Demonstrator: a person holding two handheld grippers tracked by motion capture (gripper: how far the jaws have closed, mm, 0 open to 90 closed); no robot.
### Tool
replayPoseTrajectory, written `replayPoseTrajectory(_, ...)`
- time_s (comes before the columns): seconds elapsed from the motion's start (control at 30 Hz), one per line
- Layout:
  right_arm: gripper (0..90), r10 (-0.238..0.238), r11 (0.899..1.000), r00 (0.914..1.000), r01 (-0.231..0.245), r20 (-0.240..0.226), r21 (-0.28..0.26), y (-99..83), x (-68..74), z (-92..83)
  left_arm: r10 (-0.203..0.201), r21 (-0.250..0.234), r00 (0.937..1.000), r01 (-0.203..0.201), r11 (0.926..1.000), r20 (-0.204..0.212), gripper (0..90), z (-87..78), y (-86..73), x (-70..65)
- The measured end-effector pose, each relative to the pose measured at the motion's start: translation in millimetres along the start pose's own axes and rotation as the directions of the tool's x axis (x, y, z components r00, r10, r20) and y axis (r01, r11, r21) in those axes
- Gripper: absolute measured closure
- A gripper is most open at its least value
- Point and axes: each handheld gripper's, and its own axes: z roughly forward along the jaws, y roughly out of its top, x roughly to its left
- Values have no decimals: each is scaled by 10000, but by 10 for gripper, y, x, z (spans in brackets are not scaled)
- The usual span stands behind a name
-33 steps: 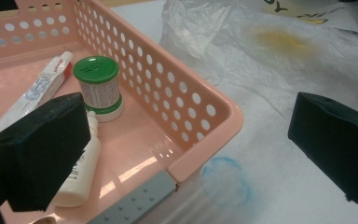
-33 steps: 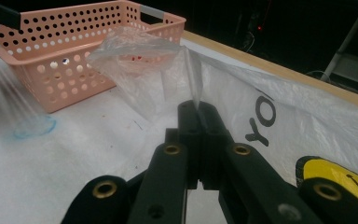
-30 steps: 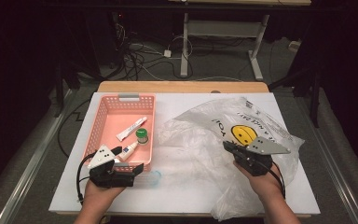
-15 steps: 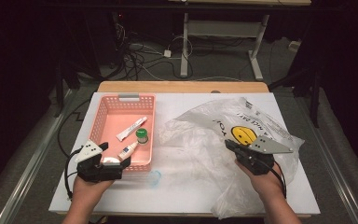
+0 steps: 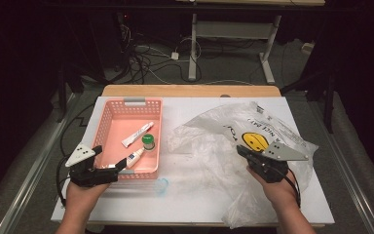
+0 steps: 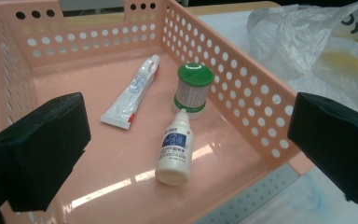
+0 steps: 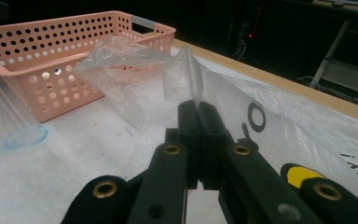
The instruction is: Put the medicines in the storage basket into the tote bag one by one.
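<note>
Left gripper (image 6: 186, 154) backed toward frame's lower left, open, empty; dropper bottle (image 6: 174, 148) now in basket (image 5: 108, 127). Right gripper (image 7: 198, 109) pinches plastic bag (image 5: 233, 141).

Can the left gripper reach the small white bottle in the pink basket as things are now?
Probably yes. The left gripper is open at the basket edge, and the white bottle lies just ahead with nothing covering it.
</note>
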Motion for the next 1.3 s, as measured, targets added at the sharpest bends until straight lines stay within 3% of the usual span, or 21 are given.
replayPoseTrajectory(0.1,900,69,10000,10000,-69,-8,-69,19,7,-1,114,109,9999,-113,9999,-20,0,41,94,-24)
replayPoseTrajectory(0.23,900,8,9997,10000,-7,-41,235,53,-8,69,322,206,9995,-322,9993,-10,0,115,221,-21)
replayPoseTrajectory(0.33,900,91,9994,9999,-89,-67,323,89,-37,124,110,143,9999,-112,9998,92,0,178,327,23)
replayPoseTrajectory(0.6,900,367,9993,9986,-371,-379,-106,95,-13,180,85,410,9999,-89,9991,96,0,427,528,136)
replayPoseTrajectory(0.63,900,186,9997,9987,-178,-480,182,60,5,201,56,519,9999,-63,9986,120,0,468,544,154)
replayPoseTrajectory(1.03,900,232,9997,9980,-228,-580,61,24,-37,128,51,1111,10000,-46,9938,-38,6,843,755,307)
replayPoseTrajectory(1.2,900,270,9996,9976,-265,-637,85,17,-42,129,-342,1530,9993,313,9877,165,71,1026,799,449)
replayPoseTrajectory(1.3,900,300,9996,9975,-299,-644,27,20,-43,125,-303,1854,9995,289,9822,43,144,1137,811,553)
